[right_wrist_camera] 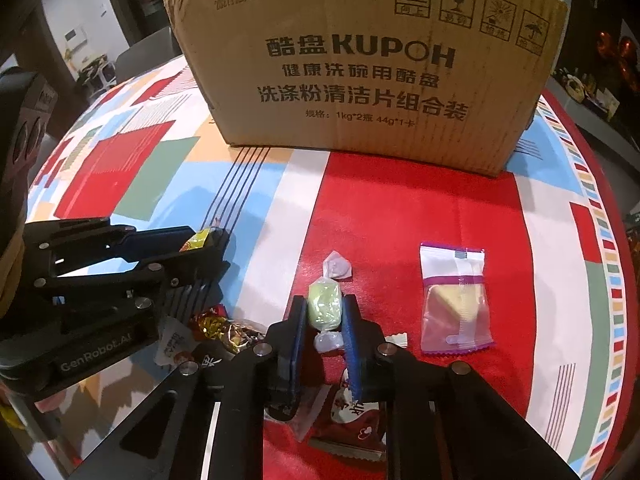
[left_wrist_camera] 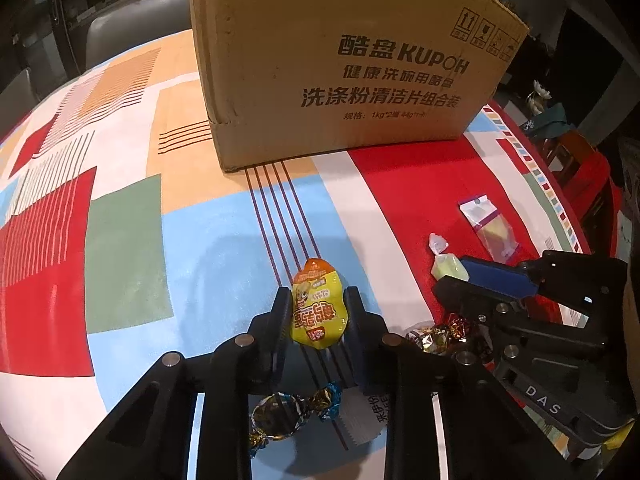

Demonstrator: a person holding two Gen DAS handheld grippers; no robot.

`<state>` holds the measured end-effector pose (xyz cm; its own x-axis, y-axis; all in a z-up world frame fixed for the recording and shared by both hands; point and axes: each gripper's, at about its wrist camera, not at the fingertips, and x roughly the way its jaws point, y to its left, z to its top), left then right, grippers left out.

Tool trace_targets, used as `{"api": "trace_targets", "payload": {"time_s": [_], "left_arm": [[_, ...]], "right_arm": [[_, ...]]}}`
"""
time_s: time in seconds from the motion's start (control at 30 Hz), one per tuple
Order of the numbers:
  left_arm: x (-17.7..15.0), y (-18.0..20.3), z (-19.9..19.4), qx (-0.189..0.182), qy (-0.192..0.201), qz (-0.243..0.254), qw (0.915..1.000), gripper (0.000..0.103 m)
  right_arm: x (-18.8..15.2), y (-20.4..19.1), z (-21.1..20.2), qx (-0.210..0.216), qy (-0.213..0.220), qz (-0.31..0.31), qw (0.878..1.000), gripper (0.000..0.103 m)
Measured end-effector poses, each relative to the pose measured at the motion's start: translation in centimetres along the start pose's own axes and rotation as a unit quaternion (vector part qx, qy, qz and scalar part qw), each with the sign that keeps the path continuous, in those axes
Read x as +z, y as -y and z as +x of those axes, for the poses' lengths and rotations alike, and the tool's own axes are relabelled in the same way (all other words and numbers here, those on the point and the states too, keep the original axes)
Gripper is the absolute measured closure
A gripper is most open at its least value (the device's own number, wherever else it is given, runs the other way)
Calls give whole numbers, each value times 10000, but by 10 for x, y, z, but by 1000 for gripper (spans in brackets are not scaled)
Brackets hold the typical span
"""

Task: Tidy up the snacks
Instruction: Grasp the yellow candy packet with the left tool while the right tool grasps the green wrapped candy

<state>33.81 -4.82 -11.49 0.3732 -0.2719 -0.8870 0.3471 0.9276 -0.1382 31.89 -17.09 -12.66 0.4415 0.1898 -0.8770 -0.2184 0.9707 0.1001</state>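
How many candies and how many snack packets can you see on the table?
Twist-wrapped candies: 3: pale green candy, gold foil candy, blue foil candy
Sealed packets: 4: yellow packet, clear cake packet, red packet, white packet
Total: 7 visible

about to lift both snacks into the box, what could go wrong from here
1. The left tongs pinch a slick yellow snack packet by its sides; it may slide out on the lift.
2. The right tongs hold a pale green candy only near the fingertips, so it might pop free.
3. The cardboard box wall stands tall just behind; a low carry could hit it. The two tongs also sit close together and may bump.
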Motion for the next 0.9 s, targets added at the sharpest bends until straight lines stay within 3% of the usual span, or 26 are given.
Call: {"api": "trace_targets", "payload": {"time_s": [0.3,0.9], "left_arm": [[0,7,-18,2,188,67,9998,80],[9,19,-92,-47,837,155,9964,80]], "right_arm": [[1,0,-23,8,216,-17,9998,84],[13,-5,-86,4,870,-60,9962,84]]}}
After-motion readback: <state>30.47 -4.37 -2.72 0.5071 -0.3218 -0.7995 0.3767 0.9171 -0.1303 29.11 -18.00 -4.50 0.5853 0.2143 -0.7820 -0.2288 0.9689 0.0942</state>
